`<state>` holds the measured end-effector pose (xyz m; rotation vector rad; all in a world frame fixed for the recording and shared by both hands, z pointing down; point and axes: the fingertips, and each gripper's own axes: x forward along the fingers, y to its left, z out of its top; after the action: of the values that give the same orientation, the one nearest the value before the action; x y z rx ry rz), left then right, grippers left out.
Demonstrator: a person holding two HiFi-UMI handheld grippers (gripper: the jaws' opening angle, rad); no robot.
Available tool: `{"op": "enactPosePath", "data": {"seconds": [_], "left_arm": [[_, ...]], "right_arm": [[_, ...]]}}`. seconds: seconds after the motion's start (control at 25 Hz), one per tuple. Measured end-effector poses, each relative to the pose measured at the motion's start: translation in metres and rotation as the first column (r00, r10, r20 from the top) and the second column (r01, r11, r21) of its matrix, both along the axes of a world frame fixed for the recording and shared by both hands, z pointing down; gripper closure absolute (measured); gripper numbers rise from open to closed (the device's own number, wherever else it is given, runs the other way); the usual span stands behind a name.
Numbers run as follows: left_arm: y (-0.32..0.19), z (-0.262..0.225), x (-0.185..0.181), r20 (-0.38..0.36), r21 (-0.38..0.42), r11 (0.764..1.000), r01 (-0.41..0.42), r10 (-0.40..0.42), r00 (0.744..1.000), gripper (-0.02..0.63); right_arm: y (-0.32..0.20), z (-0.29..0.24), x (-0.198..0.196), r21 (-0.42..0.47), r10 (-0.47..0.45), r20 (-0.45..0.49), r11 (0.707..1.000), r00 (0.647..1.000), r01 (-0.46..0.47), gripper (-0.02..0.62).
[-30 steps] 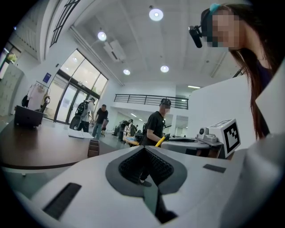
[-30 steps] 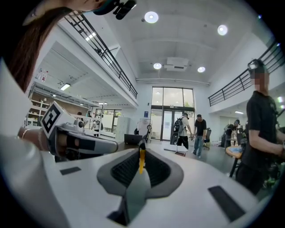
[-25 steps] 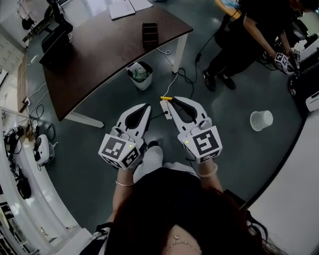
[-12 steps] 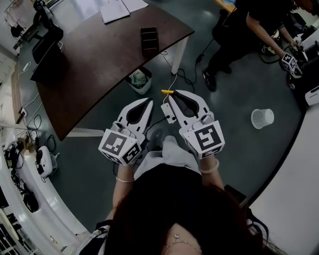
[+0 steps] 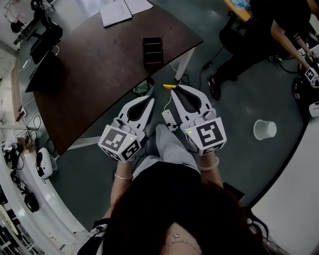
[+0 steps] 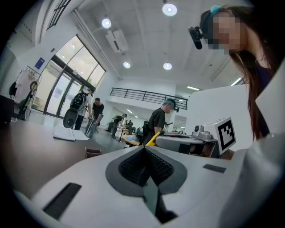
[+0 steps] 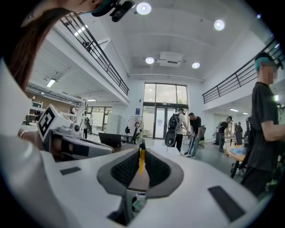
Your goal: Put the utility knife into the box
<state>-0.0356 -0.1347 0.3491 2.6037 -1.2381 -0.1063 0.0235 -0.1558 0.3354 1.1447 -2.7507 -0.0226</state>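
The utility knife (image 5: 168, 86) is yellow, and its end sticks out from the tip of my right gripper (image 5: 178, 88), which is shut on it. In the right gripper view the knife (image 7: 141, 161) stands upright between the closed jaws. My left gripper (image 5: 149, 99) is shut with nothing in it and is held beside the right one. Both hang over the floor just short of the near edge of the dark brown table (image 5: 99, 64). The box (image 5: 152, 50), a dark compartmented holder, stands on the table ahead of the grippers. It also shows small in the left gripper view as the box (image 6: 92, 152).
White papers (image 5: 115, 11) lie at the table's far end and dark gear (image 5: 42, 50) at its left. A waste bin (image 5: 142, 88) sits under the table edge. A white power strip (image 5: 169, 118) and a plastic cup (image 5: 264, 129) lie on the floor. A person (image 5: 259, 35) stands at upper right.
The table and the box have come closer as both grippers moved forward together. The right gripper still holds the knife and the left stays shut.
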Motion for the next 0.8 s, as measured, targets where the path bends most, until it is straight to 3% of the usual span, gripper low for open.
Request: {"op": "enactPosePath", "data": {"seconds": [0.24,0.44,0.8], "left_arm": [[-0.057,-0.005,-0.003,0.009,-0.003,0.999,0.036,-0.036,0.999,0.606],[-0.090,-0.006,-0.037,-0.001,-0.037,0.997,0.066,-0.066,0.998,0.606],[-0.152,0.017,-0.055,0.005,-0.070,0.998,0.005,-0.005,1.000,0.606]], "right_arm": [[-0.067,-0.006,0.000,0.002,-0.032,0.005,0.999,0.999,0.032,0.546],[-0.101,-0.006,-0.024,-0.037,-0.030,-0.008,0.999,1.000,0.030,0.546],[-0.154,0.023,-0.041,-0.110,0.044,-0.046,0.993,0.998,-0.049,0.546]]}}
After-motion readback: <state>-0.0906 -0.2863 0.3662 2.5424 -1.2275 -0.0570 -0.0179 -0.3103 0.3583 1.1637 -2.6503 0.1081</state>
